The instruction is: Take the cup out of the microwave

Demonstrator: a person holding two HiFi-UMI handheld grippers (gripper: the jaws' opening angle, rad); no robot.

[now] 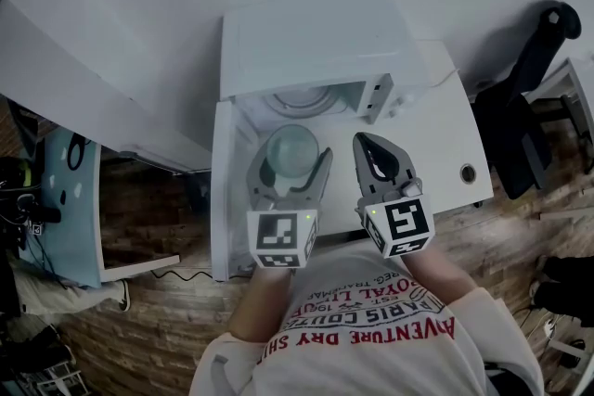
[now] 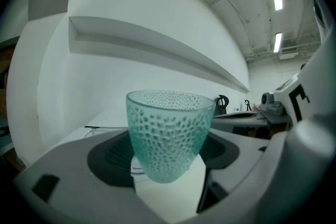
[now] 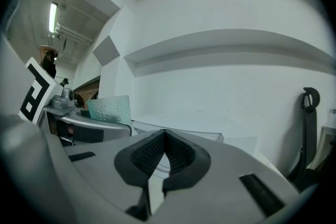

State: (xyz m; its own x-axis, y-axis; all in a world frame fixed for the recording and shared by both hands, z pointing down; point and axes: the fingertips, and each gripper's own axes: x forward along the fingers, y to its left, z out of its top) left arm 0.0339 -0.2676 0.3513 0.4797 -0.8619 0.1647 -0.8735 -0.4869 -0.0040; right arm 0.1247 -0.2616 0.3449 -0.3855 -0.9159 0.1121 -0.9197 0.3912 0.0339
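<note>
A pale green dimpled glass cup (image 1: 291,146) is out in front of the open microwave (image 1: 316,46), held upright between the jaws of my left gripper (image 1: 292,164), which is shut on it. In the left gripper view the cup (image 2: 169,134) fills the gap between the pads. The microwave's cavity (image 1: 306,99) shows only its glass turntable. My right gripper (image 1: 376,153) hovers just right of the cup, jaws closed on nothing; its view shows the pads (image 3: 181,157) meeting and the cup (image 3: 109,109) off to the left.
The microwave door (image 1: 223,199) hangs open to the left, beside my left gripper. The white table (image 1: 445,134) has a round cable hole (image 1: 468,172) at right. A black office chair (image 1: 524,97) stands further right. A blue-topped unit (image 1: 70,199) is at the far left.
</note>
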